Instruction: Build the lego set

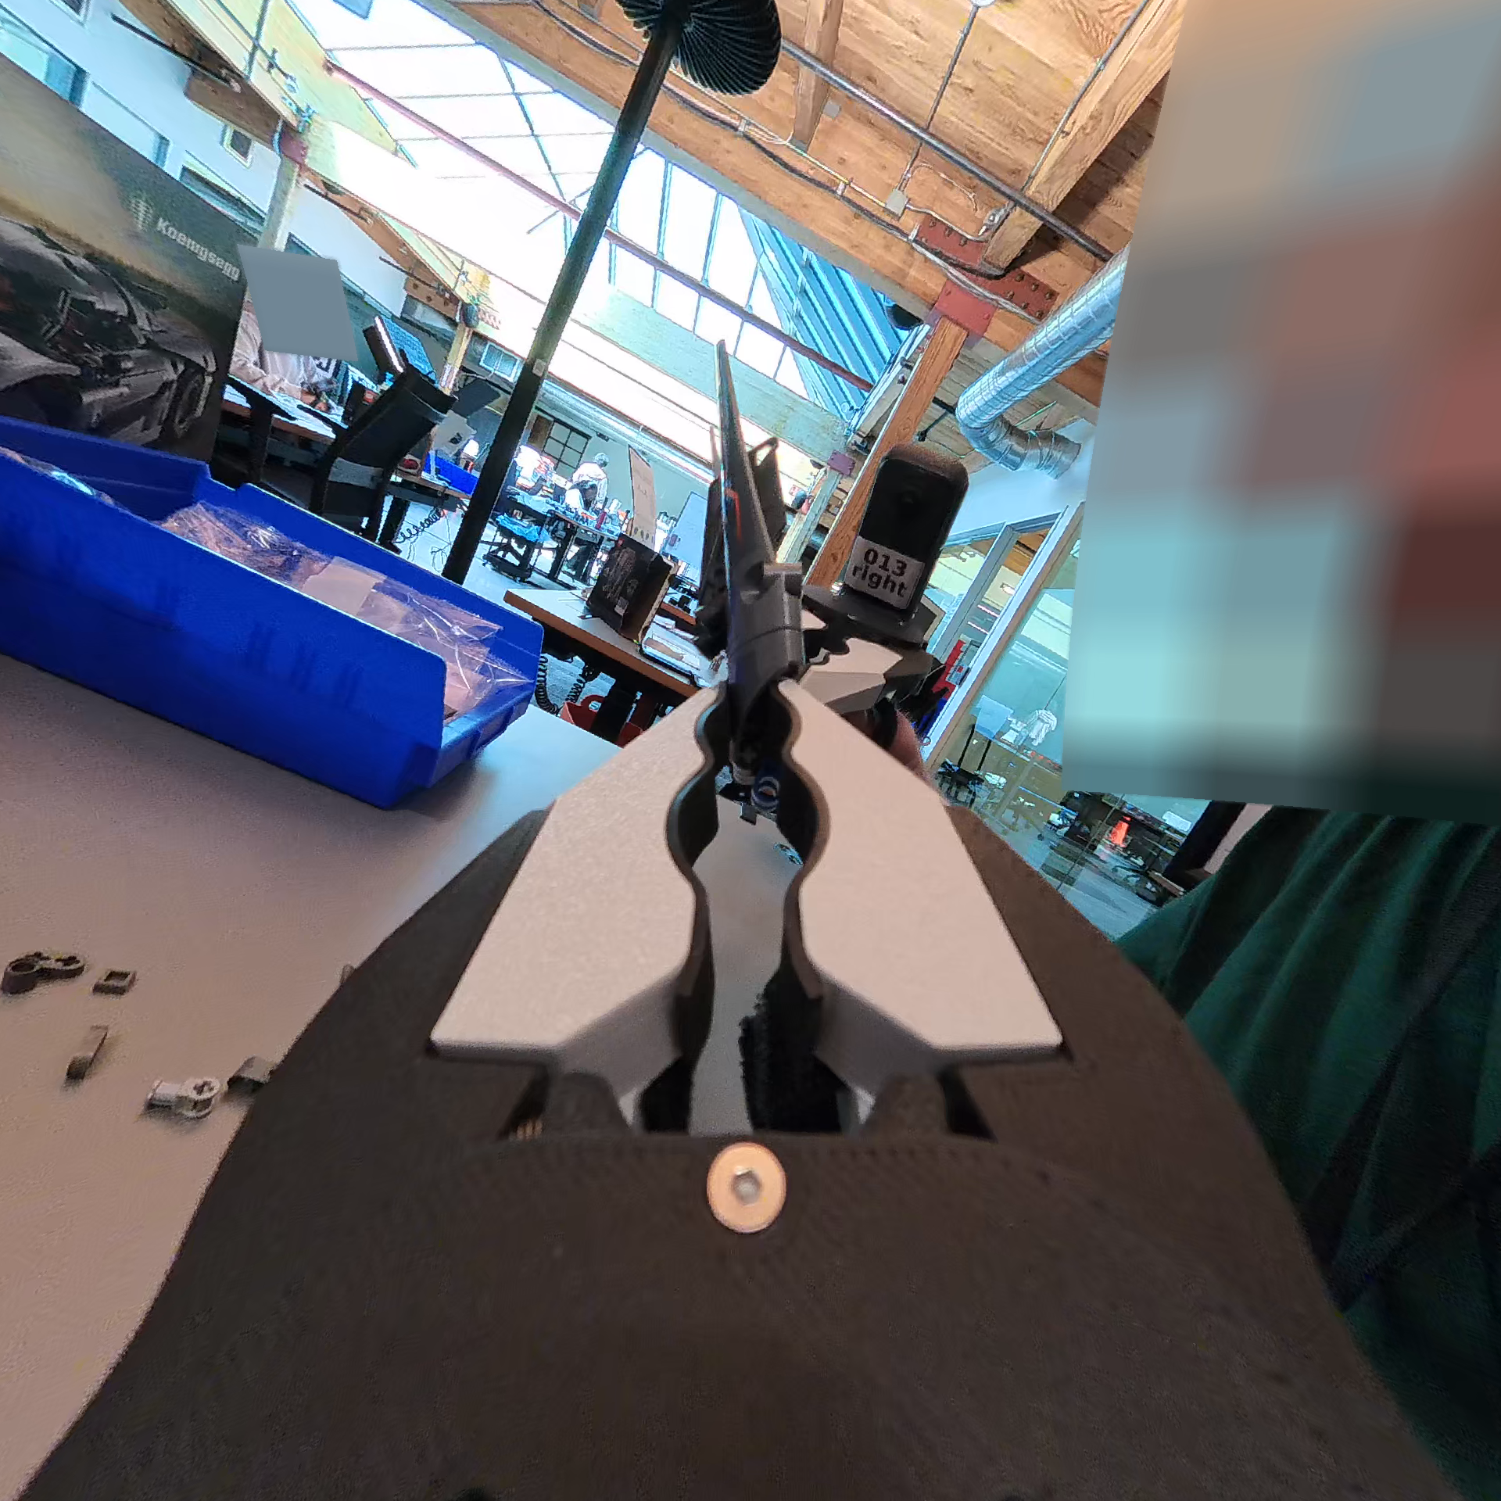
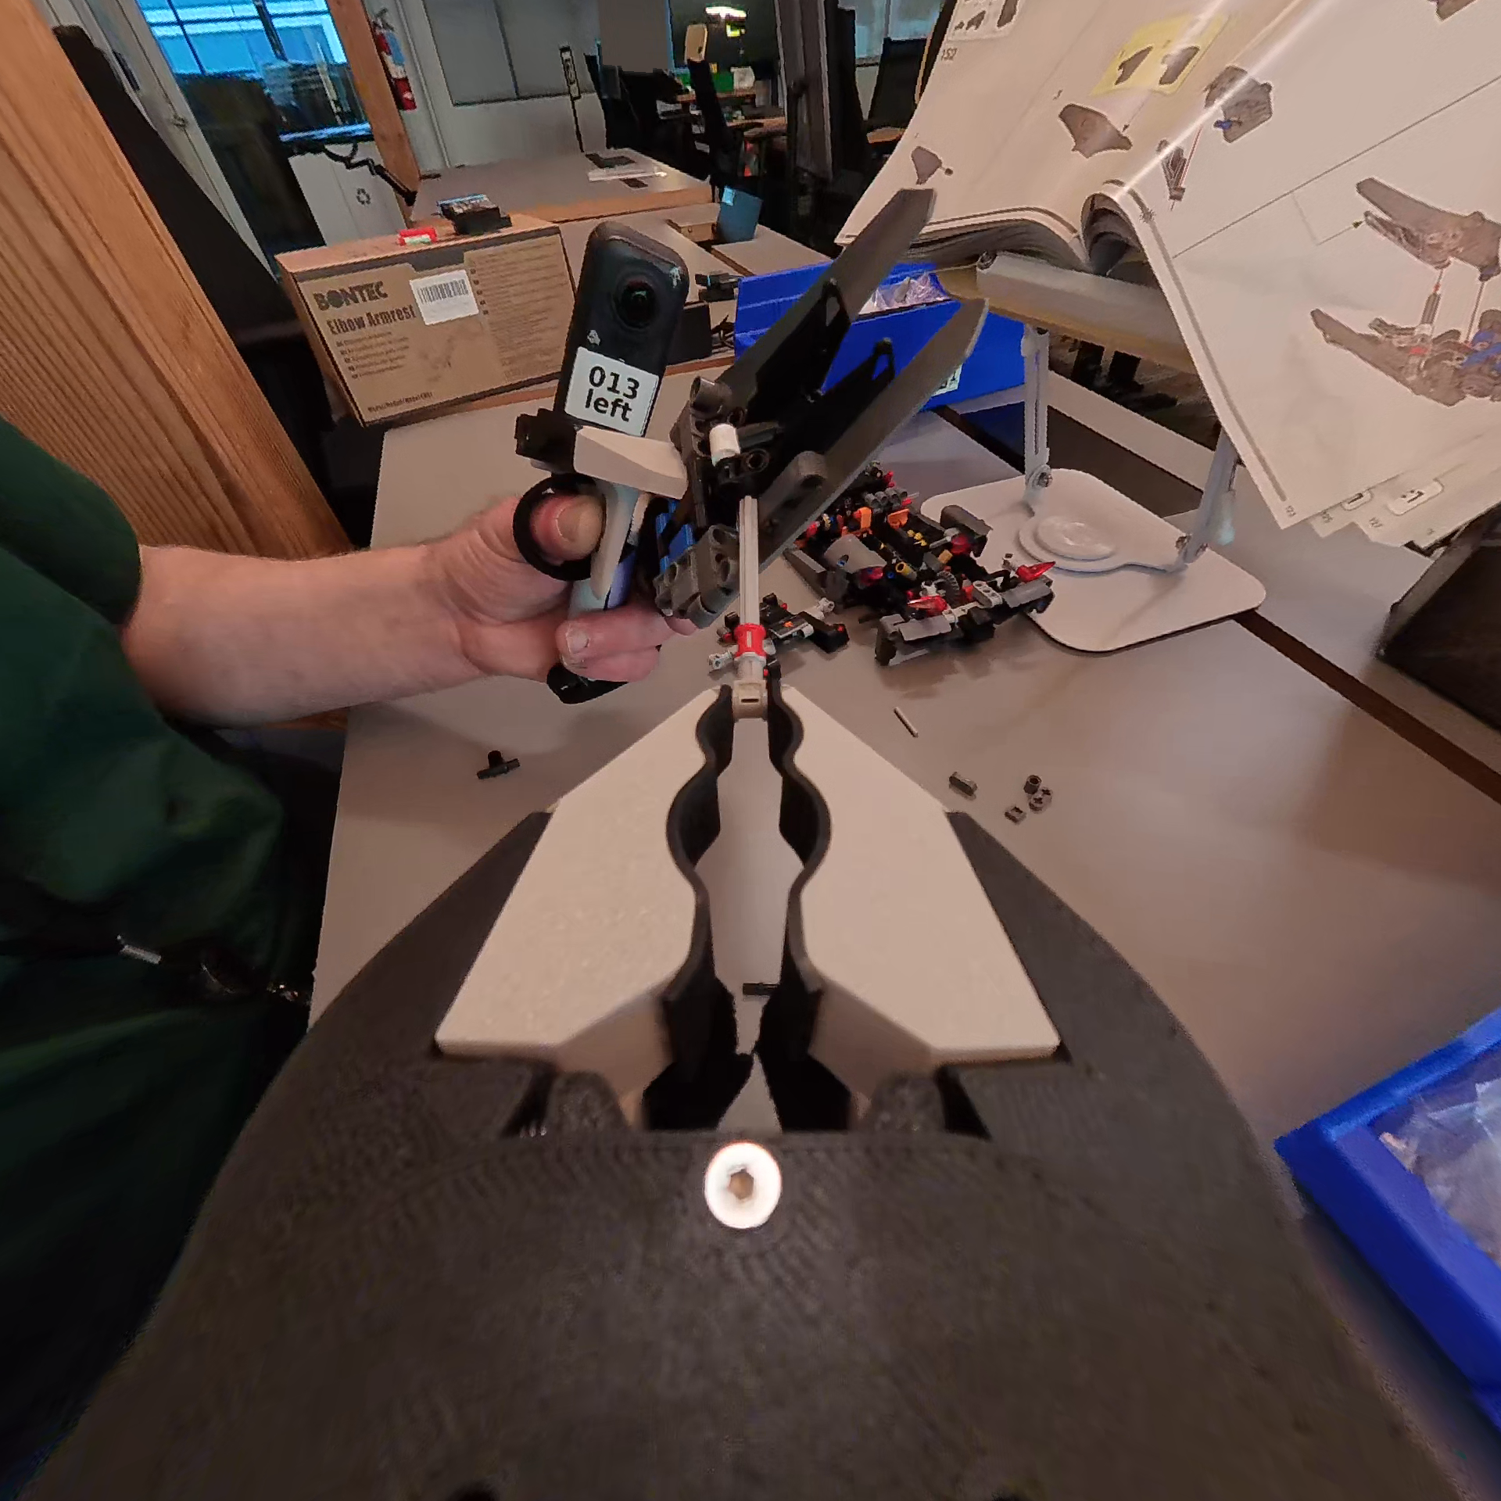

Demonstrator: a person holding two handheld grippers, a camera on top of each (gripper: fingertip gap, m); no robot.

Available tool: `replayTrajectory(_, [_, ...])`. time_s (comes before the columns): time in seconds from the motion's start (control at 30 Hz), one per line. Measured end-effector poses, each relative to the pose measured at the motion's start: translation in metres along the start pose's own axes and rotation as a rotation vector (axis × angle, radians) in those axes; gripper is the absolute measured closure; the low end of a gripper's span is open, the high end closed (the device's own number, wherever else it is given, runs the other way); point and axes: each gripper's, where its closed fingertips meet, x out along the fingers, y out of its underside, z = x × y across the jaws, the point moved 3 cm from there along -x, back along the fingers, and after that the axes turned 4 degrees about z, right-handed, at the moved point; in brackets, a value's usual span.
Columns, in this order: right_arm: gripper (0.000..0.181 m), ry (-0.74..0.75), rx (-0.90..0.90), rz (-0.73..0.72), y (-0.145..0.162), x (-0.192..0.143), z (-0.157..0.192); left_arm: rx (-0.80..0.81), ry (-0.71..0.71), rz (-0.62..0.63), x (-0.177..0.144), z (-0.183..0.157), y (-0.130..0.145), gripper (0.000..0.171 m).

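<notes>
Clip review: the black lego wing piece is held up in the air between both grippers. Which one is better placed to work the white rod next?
Right, probably. The right gripper is shut on the tip of the white rod, so it can push or turn it. The left gripper clamps the wing assembly, steadying it.

We counted two grippers, the left gripper [image 1: 747, 715] and the right gripper [image 2: 749, 700], each carrying one camera. Two blue bins were in sight, a far bin [image 2: 910, 325] and a near right bin [image 2: 1381, 1234], plus one open instruction booklet [image 2: 1218, 203], one cardboard box [image 2: 422, 325] and one car chassis [image 2: 918, 560]. Four small loose pieces [image 2: 1031, 796] lay right of the right gripper.
</notes>
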Motion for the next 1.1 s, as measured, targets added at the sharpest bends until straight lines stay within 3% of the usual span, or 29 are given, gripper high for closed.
replayTrajectory(0.5, [0.175, 0.130, -0.140, 0.016, 0.0025, -0.0009, -0.0013, -0.003, -0.006, 0.004, 0.0029, 0.0019, 0.0018, 0.166])
replayTrajectory(1.1, [0.175, -0.009, -0.018, 0.002, 0.0043, -0.0028, 0.0000, 0.006, -0.002, 0.013, 0.0045, 0.0010, 0.0028, 0.166])
